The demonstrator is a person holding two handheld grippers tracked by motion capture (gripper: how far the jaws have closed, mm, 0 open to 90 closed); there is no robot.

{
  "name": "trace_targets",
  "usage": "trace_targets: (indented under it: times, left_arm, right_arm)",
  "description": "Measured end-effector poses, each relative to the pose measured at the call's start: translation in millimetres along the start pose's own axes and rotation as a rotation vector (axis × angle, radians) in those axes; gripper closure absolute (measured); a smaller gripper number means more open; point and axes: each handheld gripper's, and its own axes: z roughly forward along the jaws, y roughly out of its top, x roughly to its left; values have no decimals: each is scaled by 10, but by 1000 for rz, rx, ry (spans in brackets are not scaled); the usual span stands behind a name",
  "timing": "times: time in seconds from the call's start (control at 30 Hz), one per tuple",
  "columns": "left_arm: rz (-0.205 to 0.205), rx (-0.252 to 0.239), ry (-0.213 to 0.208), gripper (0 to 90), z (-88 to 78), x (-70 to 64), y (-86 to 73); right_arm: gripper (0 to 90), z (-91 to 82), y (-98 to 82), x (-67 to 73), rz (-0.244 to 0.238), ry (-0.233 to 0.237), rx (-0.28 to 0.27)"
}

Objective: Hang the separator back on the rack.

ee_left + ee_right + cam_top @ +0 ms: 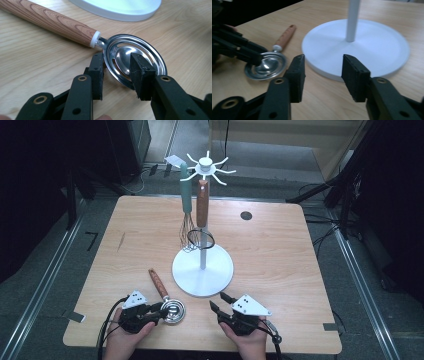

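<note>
The left claw (116, 75) has its jaws round the rim of the metal strainer (135, 60), which lies flat on the bench (280, 250) just beside the white stand (202, 270). It looks clamped on. The right claw (322, 75) is loose and holds nothing. To lift well, squeeze the thin rim tight, rise slowly, and keep the wooden handle (50, 21) from tipping.

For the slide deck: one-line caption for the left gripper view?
Left gripper clamps the rim of a wood-handled metal egg separator lying on the table beside the white stand base.
</note>
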Motion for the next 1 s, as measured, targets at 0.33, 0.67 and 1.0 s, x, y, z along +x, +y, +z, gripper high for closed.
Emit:
trace_targets:
  times: [0.33, 0.67, 1.0]
  left_arm:
    - [26, 7, -35, 630, 97, -220, -9]
    - [78, 17, -104, 564, 178, -395, -29]
    - [99, -23, -116, 566, 119, -362, -8]
  right_arm:
    - [855, 209, -39, 287, -10, 144, 96]
    - [877, 342, -127, 379, -24, 130, 217]
    - [872, 368, -140, 391, -59, 109, 270]
